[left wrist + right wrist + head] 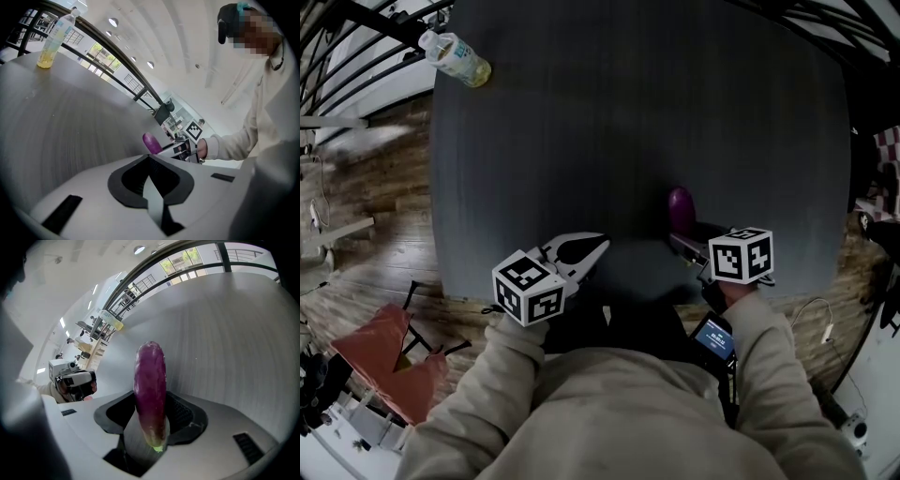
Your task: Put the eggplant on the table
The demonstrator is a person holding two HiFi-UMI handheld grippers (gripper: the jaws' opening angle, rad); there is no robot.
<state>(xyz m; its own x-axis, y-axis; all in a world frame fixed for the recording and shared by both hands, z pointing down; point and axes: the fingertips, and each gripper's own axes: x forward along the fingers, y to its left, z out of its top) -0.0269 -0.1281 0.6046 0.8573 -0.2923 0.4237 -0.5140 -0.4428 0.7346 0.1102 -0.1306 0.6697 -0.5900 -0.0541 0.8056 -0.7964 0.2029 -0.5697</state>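
A dark grey surface with a fine straight grain fills most of the head view. A clear bottle holding yellowish liquid stands at the surface's far corner, in the upper left of the frame.

The eggplant is pinched in the right claw, lower right of centre in the head view. Its purple body juts out past the jaws over the near part of the surface, and its pale green end sits between them. Whether it touches the surface cannot be told. The left claw is pressed together with nothing in it, at the near edge to the left of the eggplant and apart from it.

Wooden floor runs along the left side, with a reddish-orange object lying on it at lower left. A black railing curves behind the bottle. The left gripper view shows a white ceiling with round lights and windows showing greenery.
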